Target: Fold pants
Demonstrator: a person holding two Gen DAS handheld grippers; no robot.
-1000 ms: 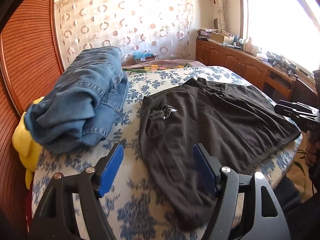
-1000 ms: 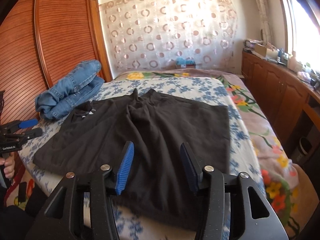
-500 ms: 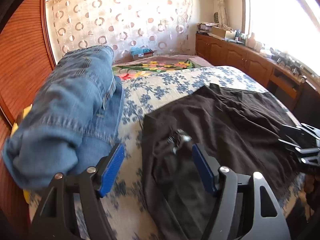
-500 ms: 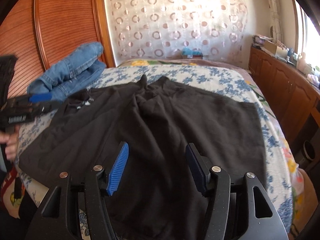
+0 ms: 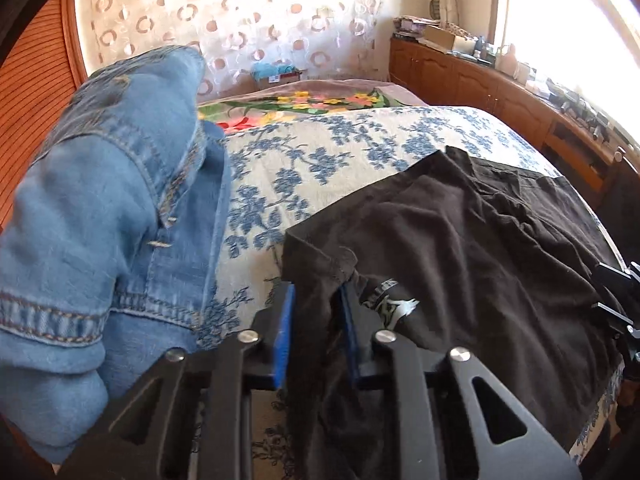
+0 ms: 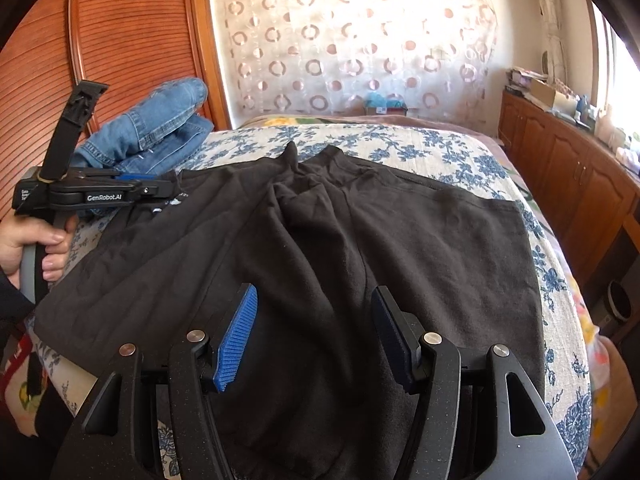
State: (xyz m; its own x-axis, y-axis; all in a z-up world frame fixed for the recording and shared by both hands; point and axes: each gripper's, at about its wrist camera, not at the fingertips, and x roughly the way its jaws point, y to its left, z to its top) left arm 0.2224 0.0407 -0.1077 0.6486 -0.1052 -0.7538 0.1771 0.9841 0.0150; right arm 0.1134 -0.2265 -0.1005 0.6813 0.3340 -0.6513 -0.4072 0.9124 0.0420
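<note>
pants [image 6: 320,240]: black, spread flat on bed [image 6: 460,148], long axis running left to right across both tools. left tool [image 5: 316,320]: closing on the pants' left corner, cloth between its jaws. right tool [image 6: 312,336]: jaws apart, empty, over the near-edge middle.

The pants [image 6: 360,240] are plain black. The bedspread [image 5: 340,148] is cream with blue flowers. The jeans [image 5: 112,208] are blue denim.

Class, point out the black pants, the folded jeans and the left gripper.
black pants [image 6: 400,240], right wrist view, flat leg panel.
folded jeans [image 5: 100,200], left wrist view, upper denim fold.
left gripper [image 5: 316,320], left wrist view, between its closing fingertips.
</note>
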